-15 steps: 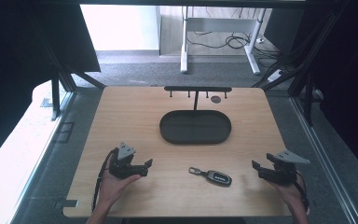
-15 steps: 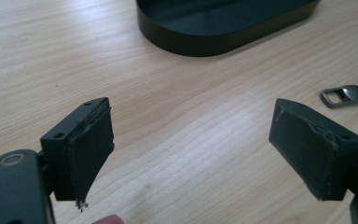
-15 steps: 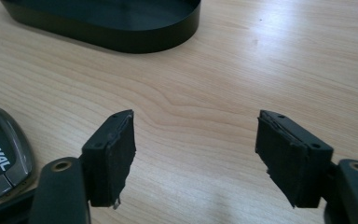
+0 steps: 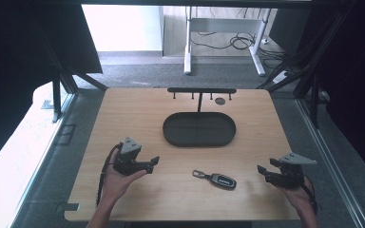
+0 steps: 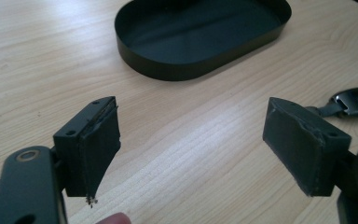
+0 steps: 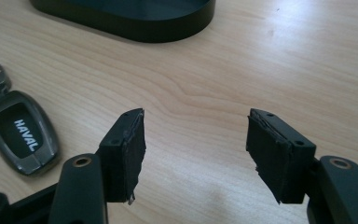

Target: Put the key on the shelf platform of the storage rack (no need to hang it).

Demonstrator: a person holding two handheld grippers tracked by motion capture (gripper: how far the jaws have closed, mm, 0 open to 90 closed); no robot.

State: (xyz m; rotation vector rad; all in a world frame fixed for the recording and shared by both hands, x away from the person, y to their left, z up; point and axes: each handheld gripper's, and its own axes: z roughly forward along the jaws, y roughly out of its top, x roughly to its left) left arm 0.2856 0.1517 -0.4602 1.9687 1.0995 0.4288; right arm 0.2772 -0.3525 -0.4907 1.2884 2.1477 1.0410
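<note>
High view: almost nothing is seen to have shifted over the last half second. The left gripper and right gripper remain near the table's front edge, jaws spread with nothing between them. The car key fob lies flat between them, in front of the black oval tray. Judged from this, no reach has begun.

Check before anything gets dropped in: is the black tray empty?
Empty: the black tray shows only bare floor inside; the key fob lies outside it.
</note>
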